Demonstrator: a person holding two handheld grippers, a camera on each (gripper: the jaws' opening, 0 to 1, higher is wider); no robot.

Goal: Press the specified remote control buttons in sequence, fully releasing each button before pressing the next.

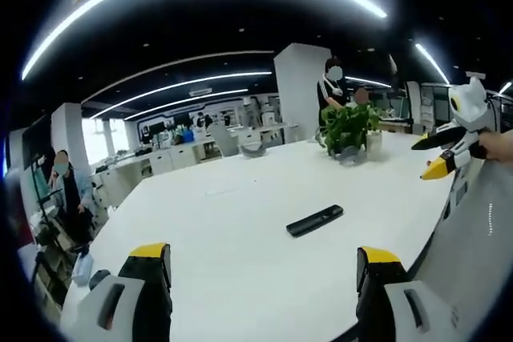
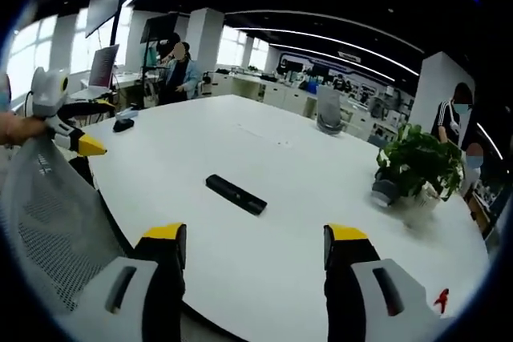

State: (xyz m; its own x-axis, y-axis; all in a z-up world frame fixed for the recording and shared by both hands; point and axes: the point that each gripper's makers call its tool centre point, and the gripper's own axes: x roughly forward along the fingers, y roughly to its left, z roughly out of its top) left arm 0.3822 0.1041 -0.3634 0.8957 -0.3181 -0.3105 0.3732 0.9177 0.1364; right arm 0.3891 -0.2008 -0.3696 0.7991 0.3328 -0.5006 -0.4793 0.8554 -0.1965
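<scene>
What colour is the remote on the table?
Black. The remote shows best in the right gripper view, lying on the white table.

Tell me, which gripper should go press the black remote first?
Probably the right gripper. The slim black rectangular remote control lies on the white round table, nearly centred between its open jaws. In the left gripper view the remote sits off to one side of the left gripper.

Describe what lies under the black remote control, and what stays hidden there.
The remote control lies flat on the white table, alone. The tabletop directly beneath it and its underside are covered from sight.
</scene>
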